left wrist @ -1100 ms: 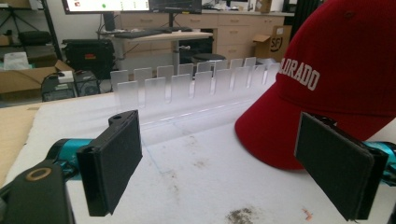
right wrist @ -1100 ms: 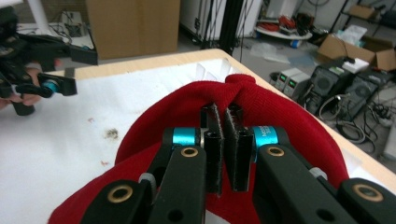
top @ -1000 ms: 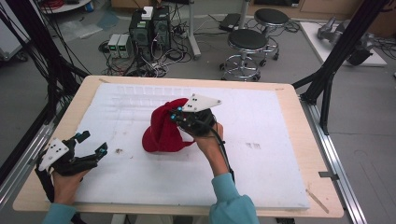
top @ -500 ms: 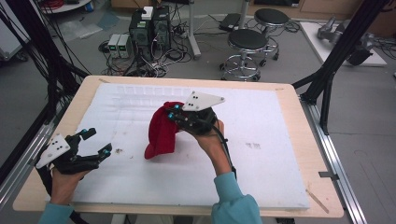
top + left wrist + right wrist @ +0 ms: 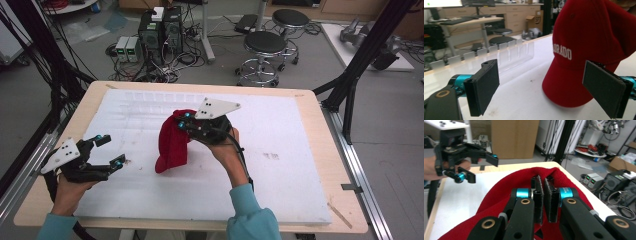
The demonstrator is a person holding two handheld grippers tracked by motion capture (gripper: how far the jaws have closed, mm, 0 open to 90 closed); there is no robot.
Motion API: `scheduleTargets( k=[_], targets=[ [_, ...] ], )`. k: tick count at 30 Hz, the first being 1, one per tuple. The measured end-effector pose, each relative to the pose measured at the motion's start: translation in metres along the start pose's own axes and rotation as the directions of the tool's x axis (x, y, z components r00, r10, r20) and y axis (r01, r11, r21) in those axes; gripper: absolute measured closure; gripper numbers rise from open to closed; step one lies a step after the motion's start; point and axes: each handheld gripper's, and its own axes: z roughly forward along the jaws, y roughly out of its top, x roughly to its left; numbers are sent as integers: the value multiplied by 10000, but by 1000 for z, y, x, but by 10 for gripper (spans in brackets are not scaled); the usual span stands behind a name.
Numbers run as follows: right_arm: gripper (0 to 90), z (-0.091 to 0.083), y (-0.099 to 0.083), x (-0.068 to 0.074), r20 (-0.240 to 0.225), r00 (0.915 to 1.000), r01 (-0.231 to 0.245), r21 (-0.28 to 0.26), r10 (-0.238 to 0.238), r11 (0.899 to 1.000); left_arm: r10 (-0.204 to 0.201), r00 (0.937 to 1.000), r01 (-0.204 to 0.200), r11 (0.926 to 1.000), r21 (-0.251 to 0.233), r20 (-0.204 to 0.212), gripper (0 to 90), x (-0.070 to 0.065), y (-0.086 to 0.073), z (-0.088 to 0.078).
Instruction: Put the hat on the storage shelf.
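Table with a white top fills the high view, a person's forearms coming in from its near edge. Near the middle of the table hangs a red cap, lifted by its upper edge; its brim seems to rest on the white surface, though I cannot tell for sure. The right gripper has its fingers pressed together on a fold of the cap's fabric. The left gripper hovers near the table's left edge, well apart from the cap, its fingers spread and holding nothing. So the cap looks picked up on one side only; the second grip, and whatever is to be done with the cap, appear not yet begun.
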Motion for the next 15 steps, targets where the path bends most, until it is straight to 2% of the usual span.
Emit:
scheduleTargets(
  k=[1,8,15],
  targets=[
    [870,0,1,1,-151,9998,98,-56,-99,9999,-25,9997,23,10000,54,241,136,3,7,4],
    [870,-2,5,3,-395,9989,243,-162,-249,9996,191,9964,-210,9995,217,823,133,8,28,17],
    [870,-5,11,6,-611,9970,459,-187,-470,9988,13,9883,-45,9998,208,1528,78,5,41,30]
  ],
)
